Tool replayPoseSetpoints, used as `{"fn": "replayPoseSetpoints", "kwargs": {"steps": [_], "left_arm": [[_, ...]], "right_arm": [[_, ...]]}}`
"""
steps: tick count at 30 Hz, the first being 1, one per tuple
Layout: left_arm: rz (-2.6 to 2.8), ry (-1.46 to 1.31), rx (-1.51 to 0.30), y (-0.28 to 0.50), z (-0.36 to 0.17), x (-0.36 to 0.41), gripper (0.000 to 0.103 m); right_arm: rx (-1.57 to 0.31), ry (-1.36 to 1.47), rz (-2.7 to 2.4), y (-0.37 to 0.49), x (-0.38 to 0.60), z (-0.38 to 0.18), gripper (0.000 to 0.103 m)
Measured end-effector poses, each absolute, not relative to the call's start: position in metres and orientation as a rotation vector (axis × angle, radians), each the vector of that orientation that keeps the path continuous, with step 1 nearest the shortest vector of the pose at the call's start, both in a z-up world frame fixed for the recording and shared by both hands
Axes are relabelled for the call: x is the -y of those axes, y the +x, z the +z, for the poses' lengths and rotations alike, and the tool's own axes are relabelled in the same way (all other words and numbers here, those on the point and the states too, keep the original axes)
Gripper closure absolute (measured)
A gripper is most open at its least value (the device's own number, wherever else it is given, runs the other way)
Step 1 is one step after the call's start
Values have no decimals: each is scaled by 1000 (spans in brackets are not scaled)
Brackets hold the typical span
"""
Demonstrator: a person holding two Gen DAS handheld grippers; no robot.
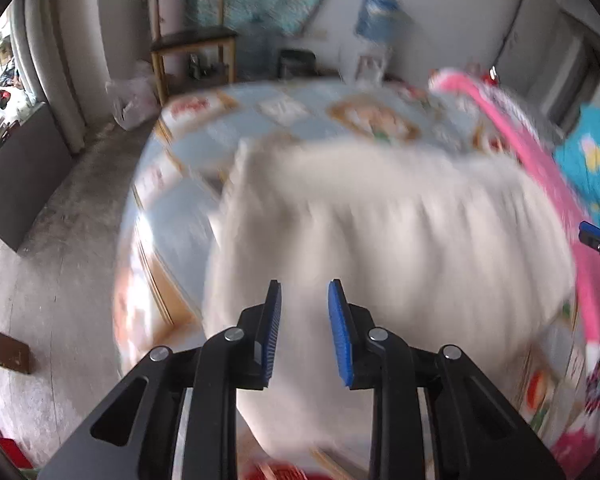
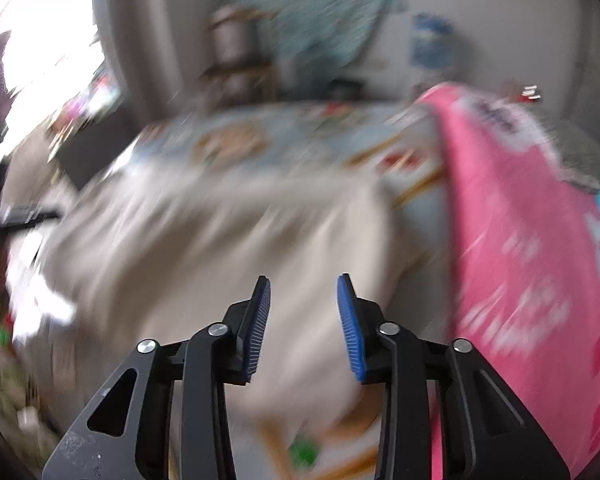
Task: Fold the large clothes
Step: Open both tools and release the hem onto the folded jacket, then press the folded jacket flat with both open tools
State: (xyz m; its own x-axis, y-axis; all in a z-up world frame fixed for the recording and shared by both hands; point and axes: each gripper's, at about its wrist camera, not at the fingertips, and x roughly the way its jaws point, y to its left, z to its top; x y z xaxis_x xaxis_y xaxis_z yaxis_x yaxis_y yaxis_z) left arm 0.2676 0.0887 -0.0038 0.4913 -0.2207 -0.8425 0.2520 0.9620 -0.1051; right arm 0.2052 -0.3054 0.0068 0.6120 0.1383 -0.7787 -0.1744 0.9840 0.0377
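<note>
A large cream-white garment [image 1: 380,232] lies spread on the patterned table [image 1: 284,108]; it also shows in the right wrist view [image 2: 220,240]. Both views are motion-blurred. My left gripper [image 1: 304,292] is open and empty, held above the garment's near part. My right gripper [image 2: 303,286] is open and empty, above the garment's near right part. The right gripper's blue fingertip [image 1: 590,234] shows at the right edge of the left wrist view.
A pink patterned cloth [image 2: 532,264] lies along the table's right side, also in the left wrist view [image 1: 540,152]. A wooden chair [image 1: 192,40] and a plastic bag [image 1: 132,100] stand beyond the table. Concrete floor [image 1: 60,260] is to the left.
</note>
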Motion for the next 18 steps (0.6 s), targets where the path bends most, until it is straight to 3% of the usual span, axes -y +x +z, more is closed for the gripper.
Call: {"fn": "replayPoseSetpoints", "kwargs": {"steps": [4, 11, 14, 18], "left_arm": [[-254, 69, -1004, 251, -29, -87, 78], [-247, 66, -964, 256, -5, -90, 78], [-312, 66, -934, 279, 13, -56, 75], [-413, 37, -940, 313, 10, 7, 69]], "right_arm": [[-986, -15, 163, 188, 311, -44, 76], [-964, 11, 142, 199, 299, 1, 75], [-882, 73, 188, 224, 280, 25, 68], [-861, 98, 306, 287, 220, 28, 67]]}}
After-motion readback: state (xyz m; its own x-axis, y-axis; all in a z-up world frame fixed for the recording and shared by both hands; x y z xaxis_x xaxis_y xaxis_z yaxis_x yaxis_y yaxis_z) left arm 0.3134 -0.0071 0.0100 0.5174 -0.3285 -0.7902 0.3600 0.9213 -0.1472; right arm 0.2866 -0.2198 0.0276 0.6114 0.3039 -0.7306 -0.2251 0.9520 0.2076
